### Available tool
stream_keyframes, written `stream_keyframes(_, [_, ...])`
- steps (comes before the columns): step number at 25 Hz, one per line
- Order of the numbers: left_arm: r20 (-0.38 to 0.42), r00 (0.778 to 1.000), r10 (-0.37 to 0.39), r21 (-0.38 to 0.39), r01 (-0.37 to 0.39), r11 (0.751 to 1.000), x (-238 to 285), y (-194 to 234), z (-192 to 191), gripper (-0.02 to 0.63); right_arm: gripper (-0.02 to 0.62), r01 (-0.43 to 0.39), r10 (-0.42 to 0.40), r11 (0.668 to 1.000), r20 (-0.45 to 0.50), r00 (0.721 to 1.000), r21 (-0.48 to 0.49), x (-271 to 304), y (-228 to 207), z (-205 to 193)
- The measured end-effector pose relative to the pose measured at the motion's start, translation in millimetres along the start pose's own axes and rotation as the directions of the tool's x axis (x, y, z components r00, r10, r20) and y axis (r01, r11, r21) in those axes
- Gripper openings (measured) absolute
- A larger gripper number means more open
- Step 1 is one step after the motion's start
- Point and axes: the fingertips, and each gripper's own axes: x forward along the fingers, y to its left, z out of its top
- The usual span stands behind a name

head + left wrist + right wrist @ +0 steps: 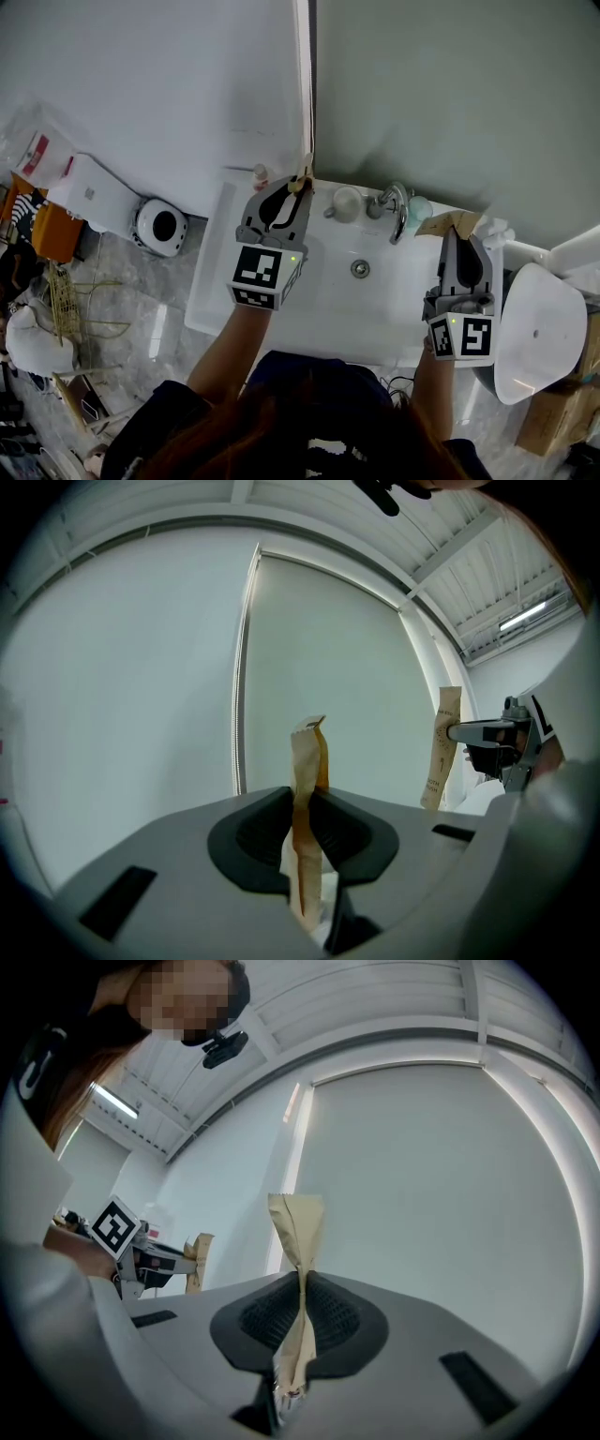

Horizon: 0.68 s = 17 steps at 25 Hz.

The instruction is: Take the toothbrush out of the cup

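Over the white sink (309,309), my left gripper (298,190) is shut on a narrow brown paper packet (302,180). In the left gripper view the packet (306,789) stands upright between the jaws (305,832), with something white at its foot. My right gripper (459,236) is shut on a second brown paper piece (454,223), crumpled at the pinch (298,1241) in the right gripper view (300,1324). A pale cup (347,202) and a greenish cup (419,208) stand on the back ledge on either side of the tap (396,211). No toothbrush shows.
A small bottle (260,173) stands at the sink's back left corner, and the drain (360,269) lies mid-basin. A white toilet (539,328) is at the right. On the floor at the left are a round white device (161,227) and clutter (56,309).
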Motion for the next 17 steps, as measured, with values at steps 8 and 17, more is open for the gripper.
stream_keyframes(8, [-0.002,1.000,0.013,-0.006,-0.013,1.000,-12,3,-3,0.074,0.037,-0.011,0.011,1.000,0.006,1.000,-0.008,-2,10,8])
stream_keyframes(17, [0.019,0.999,0.026,-0.010,-0.026,1.000,-19,5,9,0.074,0.037,-0.036,0.036,0.999,0.027,0.999,-0.018,-3,18,20])
